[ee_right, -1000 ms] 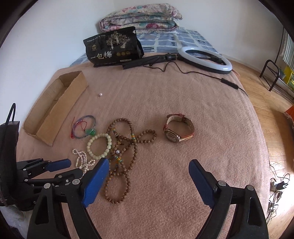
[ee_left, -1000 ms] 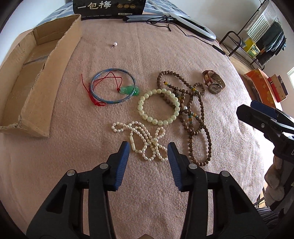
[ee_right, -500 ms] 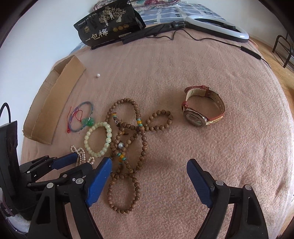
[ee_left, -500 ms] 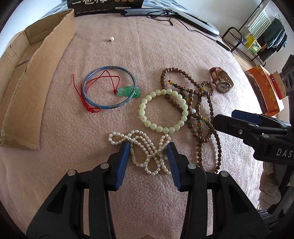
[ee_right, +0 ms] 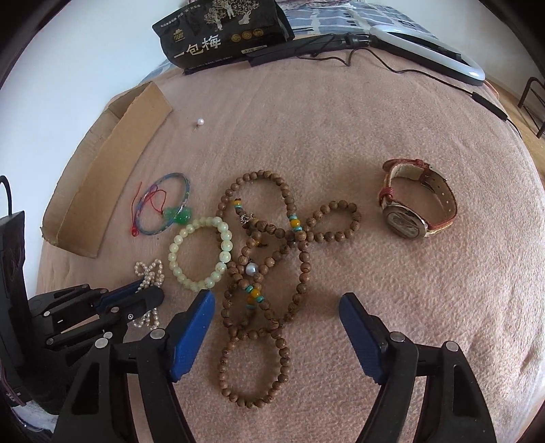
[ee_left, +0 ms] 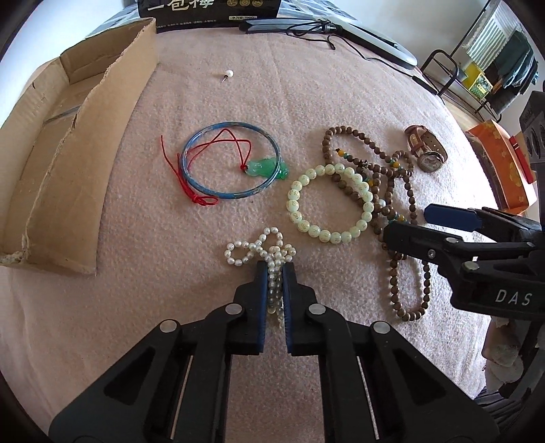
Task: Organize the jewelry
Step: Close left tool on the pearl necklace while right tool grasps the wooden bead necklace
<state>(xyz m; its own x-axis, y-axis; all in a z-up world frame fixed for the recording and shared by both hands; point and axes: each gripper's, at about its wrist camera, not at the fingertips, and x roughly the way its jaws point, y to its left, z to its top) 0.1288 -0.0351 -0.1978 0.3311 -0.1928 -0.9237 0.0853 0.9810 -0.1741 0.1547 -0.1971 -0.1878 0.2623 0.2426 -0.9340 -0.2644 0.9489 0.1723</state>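
My left gripper (ee_left: 275, 269) is shut on the white pearl necklace (ee_left: 259, 250), which lies bunched on the pink blanket; it also shows in the right wrist view (ee_right: 150, 272). My right gripper (ee_right: 276, 303) is open and hovers low over the brown wooden bead necklace (ee_right: 272, 265). A pale green bead bracelet (ee_left: 328, 202) lies between the pearls and the wooden beads. A blue bangle (ee_left: 231, 160) with a red cord and green pendant (ee_left: 267, 168) lies to the left. A brown-strapped watch (ee_right: 415, 201) lies to the right.
An open cardboard box (ee_left: 64, 146) lies on its side at the left. A single pearl pin (ee_left: 227, 73) lies farther back. A black bag (ee_right: 224, 30) and a ring light (ee_right: 429, 51) with its cable lie at the far edge.
My left gripper has moved forward and shut on the pearl necklace, bunching it. My right gripper has moved down and closer over the wooden beads and stays open.
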